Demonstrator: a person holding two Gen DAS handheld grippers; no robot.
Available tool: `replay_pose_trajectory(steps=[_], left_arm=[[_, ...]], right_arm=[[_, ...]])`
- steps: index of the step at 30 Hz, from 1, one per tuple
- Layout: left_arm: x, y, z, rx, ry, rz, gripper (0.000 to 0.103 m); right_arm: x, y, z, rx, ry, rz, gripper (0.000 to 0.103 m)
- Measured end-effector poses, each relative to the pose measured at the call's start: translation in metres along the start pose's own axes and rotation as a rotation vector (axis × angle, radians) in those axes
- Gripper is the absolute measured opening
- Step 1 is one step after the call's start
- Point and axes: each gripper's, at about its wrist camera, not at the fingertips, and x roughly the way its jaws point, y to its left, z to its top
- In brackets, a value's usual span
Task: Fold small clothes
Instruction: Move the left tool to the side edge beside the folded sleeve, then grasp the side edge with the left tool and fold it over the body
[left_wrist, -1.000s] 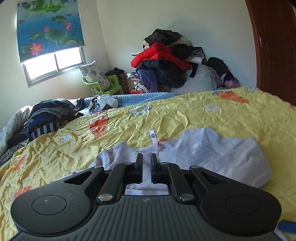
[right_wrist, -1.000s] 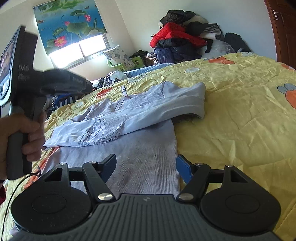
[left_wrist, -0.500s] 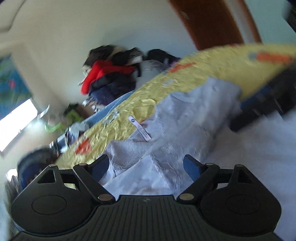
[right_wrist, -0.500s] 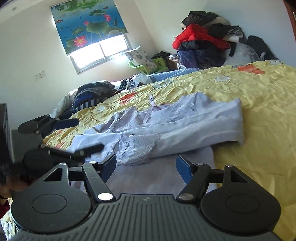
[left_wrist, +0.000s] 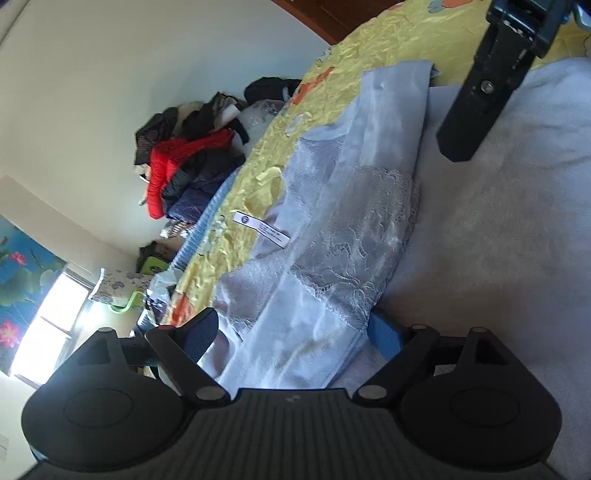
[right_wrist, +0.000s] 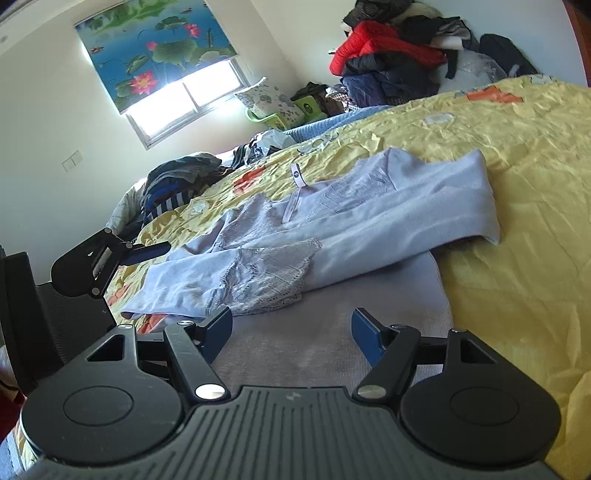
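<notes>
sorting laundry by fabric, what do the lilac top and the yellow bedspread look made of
Lilac top: seemingly a soft, matte fine knit, going by the faint ribbing on its body, with a sheer lace panel showing an openwork floral pattern. Yellow bedspread: probably a thin, crisp woven cotton or blend, with many sharp creases and a slight sheen.

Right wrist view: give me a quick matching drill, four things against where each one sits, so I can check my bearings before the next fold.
Things:
1. lavender top
2. red jacket
3. lotus blind
4. left gripper

Places:
A. over the window
B. at the left edge, beside the sleeve end
C. spread on the yellow bedspread
D. in the clothes pile against the far wall

Pairs: 1-C, 2-D, 3-A, 4-B
</notes>
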Motion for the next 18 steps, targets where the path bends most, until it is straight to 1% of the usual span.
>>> replay_pose_trajectory(steps=[2, 3, 4, 6, 8, 9, 11, 13, 15, 16, 18], left_arm=[[-0.002, -0.006, 0.003, 0.018, -0.025, 0.032, 0.079], [-0.002, -0.008, 0.005, 0.019, -0.031, 0.036, 0.069], [-0.002, -0.008, 0.007, 0.009, -0.034, 0.032, 0.062], [0.002, -0.004, 0.01, -0.027, -0.033, 0.036, 0.058], [0.006, 0.003, 0.013, -0.075, -0.034, 0.069, 0.051], [0.006, 0.009, 0.014, -0.112, -0.038, 0.071, 0.045], [0.005, 0.02, 0.016, -0.19, -0.044, 0.037, 0.039], [0.007, 0.029, 0.017, -0.255, -0.033, -0.04, 0.025], [0.011, 0.032, 0.015, -0.289, -0.012, -0.082, 0.019], [0.015, 0.031, 0.014, -0.292, 0.004, -0.09, 0.014], [0.018, 0.027, 0.01, -0.303, 0.018, -0.1, 0.008]], right_arm=[[0.0, -0.002, -0.002, 0.005, 0.001, -0.002, 0.071], [0.0, -0.002, -0.003, 0.007, 0.002, -0.002, 0.071], [-0.001, -0.003, -0.004, 0.009, 0.002, -0.002, 0.071], [-0.001, -0.005, -0.005, 0.014, 0.003, -0.004, 0.071], [-0.001, -0.006, -0.006, 0.021, 0.004, -0.004, 0.071], [-0.002, -0.007, -0.006, 0.02, 0.002, -0.002, 0.071], [-0.002, -0.008, -0.007, 0.019, 0.002, -0.003, 0.071], [-0.001, -0.008, -0.008, 0.022, 0.005, -0.003, 0.071], [-0.001, -0.009, -0.009, 0.022, 0.002, -0.003, 0.071], [-0.001, -0.009, -0.009, 0.023, 0.001, -0.003, 0.071], [0.0, -0.008, -0.01, 0.023, -0.001, -0.004, 0.072]])
